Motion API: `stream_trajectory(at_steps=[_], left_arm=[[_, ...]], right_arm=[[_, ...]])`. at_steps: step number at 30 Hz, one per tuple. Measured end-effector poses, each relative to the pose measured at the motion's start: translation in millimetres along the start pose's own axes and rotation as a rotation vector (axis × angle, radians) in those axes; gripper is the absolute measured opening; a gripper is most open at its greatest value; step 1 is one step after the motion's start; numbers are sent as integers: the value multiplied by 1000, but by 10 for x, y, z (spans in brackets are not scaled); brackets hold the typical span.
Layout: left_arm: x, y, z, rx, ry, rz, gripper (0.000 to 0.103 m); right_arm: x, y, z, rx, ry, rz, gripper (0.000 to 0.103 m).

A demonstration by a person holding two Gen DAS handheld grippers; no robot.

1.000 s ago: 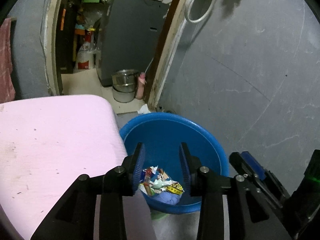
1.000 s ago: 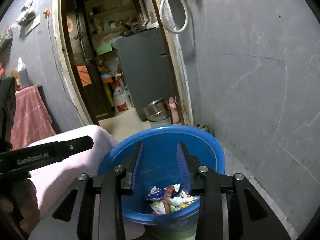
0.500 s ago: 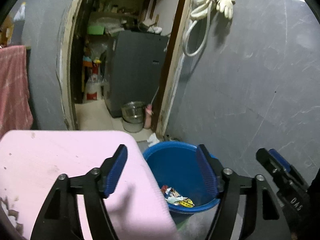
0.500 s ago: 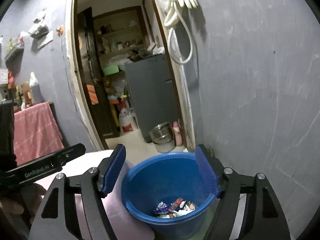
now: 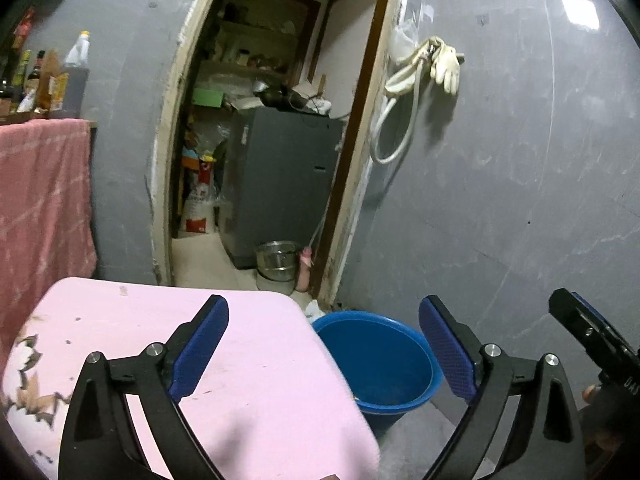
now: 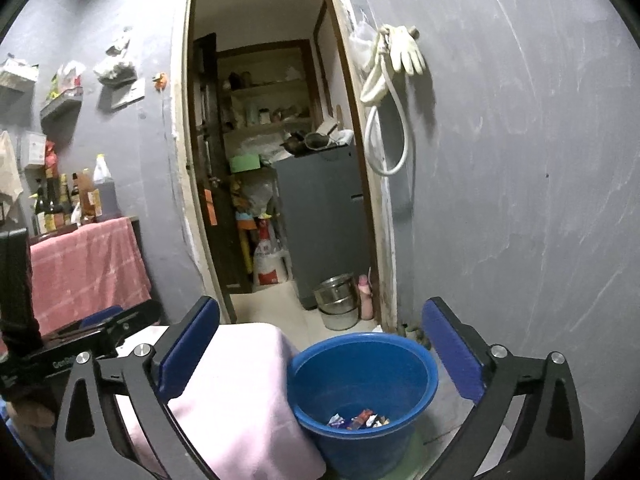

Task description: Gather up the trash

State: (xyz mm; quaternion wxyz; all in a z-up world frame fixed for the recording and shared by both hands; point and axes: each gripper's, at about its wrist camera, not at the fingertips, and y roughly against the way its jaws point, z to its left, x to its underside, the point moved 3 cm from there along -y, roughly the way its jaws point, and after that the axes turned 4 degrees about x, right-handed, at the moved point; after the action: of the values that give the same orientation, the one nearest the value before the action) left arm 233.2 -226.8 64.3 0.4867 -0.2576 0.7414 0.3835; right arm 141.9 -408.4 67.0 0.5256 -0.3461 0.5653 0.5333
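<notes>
A blue plastic bucket (image 6: 362, 364) stands on the floor beside a pink-covered table (image 6: 236, 396), with crumpled wrappers (image 6: 358, 420) at its bottom. It also shows in the left wrist view (image 5: 380, 360), where its contents are hidden. My left gripper (image 5: 324, 352) is open and empty, above the pink table (image 5: 160, 328) and the bucket's near side. My right gripper (image 6: 320, 348) is open and empty, raised above and behind the bucket. The right gripper's body shows at the right edge of the left wrist view.
A grey wall (image 6: 520, 200) rises right of the bucket, with a hose and gloves (image 6: 394, 56) hung on it. An open doorway (image 6: 280, 160) leads to a grey cabinet (image 6: 324, 220) and steel pots (image 6: 338, 298). A red cloth (image 6: 88, 264) and bottles (image 6: 76, 200) are at left.
Both grippers have opened wide and pulled up and back from the bucket. The bucket now looks smaller and lower in both views, and more of the doorway and wall shows.
</notes>
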Motion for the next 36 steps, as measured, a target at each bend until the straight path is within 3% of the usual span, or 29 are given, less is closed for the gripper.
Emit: stream_trajectory(at_steps=[10, 22, 36], left_arm=[[21, 705, 119, -44, -20, -54, 99], [310, 1438, 186, -114, -55, -86, 101], [721, 1958, 285, -153, -43, -56, 101]], right_arm=[[7, 449, 295, -8, 20, -19, 103], [174, 978, 569, -23, 30, -8, 103], [503, 1399, 738, 2, 72, 11, 103]])
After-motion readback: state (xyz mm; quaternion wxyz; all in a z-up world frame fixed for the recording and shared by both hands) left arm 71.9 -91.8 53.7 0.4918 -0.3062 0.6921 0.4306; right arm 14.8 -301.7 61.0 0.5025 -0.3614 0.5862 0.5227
